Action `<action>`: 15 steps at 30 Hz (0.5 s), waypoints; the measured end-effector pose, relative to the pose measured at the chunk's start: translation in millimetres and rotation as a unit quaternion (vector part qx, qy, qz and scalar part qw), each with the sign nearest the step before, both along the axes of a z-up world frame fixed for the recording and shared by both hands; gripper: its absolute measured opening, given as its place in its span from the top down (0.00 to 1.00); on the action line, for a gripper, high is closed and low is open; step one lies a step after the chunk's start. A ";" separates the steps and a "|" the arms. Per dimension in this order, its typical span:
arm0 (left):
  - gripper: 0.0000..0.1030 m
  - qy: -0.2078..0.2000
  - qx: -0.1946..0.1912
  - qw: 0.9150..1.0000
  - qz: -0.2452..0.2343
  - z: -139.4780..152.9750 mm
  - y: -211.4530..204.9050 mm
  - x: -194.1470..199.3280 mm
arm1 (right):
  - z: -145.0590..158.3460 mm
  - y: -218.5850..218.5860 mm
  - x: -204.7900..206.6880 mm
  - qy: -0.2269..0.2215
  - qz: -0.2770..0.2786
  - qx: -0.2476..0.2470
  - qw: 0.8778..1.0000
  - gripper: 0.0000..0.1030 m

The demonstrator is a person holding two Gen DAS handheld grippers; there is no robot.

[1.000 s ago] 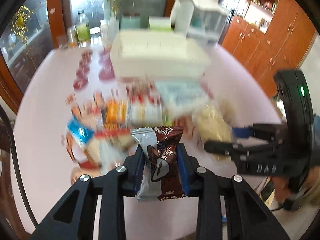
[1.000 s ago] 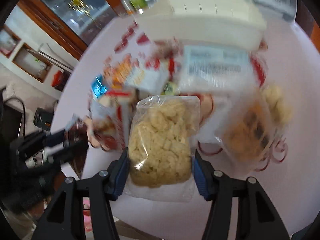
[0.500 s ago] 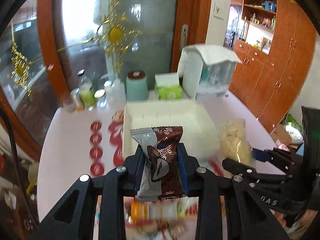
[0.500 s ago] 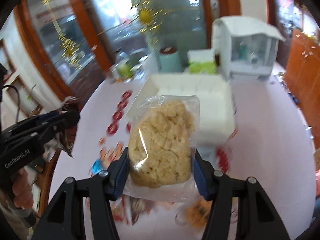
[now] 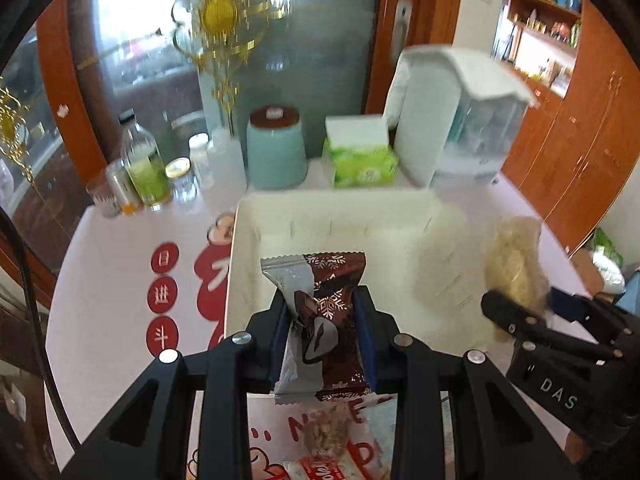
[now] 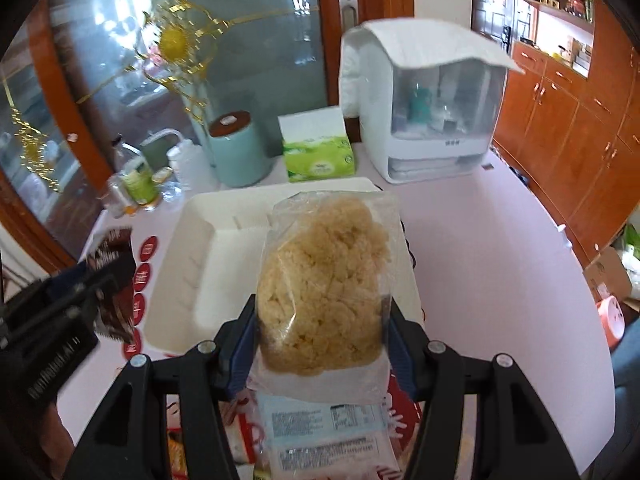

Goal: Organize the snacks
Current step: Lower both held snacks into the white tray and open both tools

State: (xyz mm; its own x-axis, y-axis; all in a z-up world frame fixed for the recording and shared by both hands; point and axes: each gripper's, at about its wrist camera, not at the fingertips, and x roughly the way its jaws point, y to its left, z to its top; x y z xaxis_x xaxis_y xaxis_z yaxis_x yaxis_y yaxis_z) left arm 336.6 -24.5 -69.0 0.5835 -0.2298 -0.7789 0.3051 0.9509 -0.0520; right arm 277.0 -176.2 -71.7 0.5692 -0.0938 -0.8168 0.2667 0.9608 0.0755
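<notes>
My left gripper is shut on a brown-and-silver snack packet, held up over the near end of a white bin. The bin's inside looks bare. My right gripper is shut on a clear bag of pale yellow puffed snack, above the bin's near right part. In the left wrist view the right gripper with its bag hangs at the bin's right side. In the right wrist view the left gripper with the brown packet shows at the left.
More snack packs lie on the pale table below the grippers. Behind the bin stand a teal canister, a green tissue box, a white cabinet-like appliance and bottles and jars. Wooden cupboards line the right.
Both grippers have carried their packets away from the snack pile, forward over the white bin. The pile has dropped to the bottom of both views.
</notes>
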 end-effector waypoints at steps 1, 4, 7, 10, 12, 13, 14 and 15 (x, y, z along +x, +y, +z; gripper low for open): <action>0.66 0.006 0.001 1.000 0.002 -7.2 0.1 3.6 | -7.1 0.8 5.0 0.008 -0.002 -0.004 1.000 0.43; 0.17 0.010 -0.014 1.000 0.004 -17.3 3.6 4.1 | -21.4 6.1 10.0 0.032 -0.003 -0.013 0.999 0.43; 0.06 0.009 -0.022 1.000 0.006 -21.5 8.1 1.0 | -28.0 6.5 6.9 0.042 -0.017 -0.017 0.999 0.42; 0.06 0.029 -0.041 0.999 0.001 -25.5 11.6 -1.5 | -23.5 11.5 -0.9 0.045 -0.012 -0.037 0.998 0.42; 0.06 0.033 -0.044 0.998 0.006 -26.1 13.8 -4.4 | -17.9 13.9 -7.4 0.035 -0.011 -0.048 0.998 0.42; 0.06 0.033 -0.041 0.999 0.007 -25.2 14.2 -7.3 | -14.8 14.1 -10.1 0.030 -0.010 -0.047 0.998 0.42; 0.06 0.030 -0.039 0.999 0.004 -23.0 14.8 -10.7 | -11.0 14.4 -14.8 0.023 -0.010 -0.042 0.999 0.42; 0.06 0.026 -0.041 0.999 0.004 -20.7 16.2 -12.3 | -8.2 13.7 -16.8 0.019 -0.011 -0.036 0.999 0.42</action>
State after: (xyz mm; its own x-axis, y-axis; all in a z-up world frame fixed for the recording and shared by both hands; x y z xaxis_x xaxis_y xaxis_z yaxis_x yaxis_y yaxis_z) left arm 324.3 -8.3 -89.7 0.5444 -0.2898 -0.7872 0.2917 0.9453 -0.1462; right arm 260.2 -162.5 -79.9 0.5358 -0.1644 -0.8282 0.2883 0.9575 -0.0035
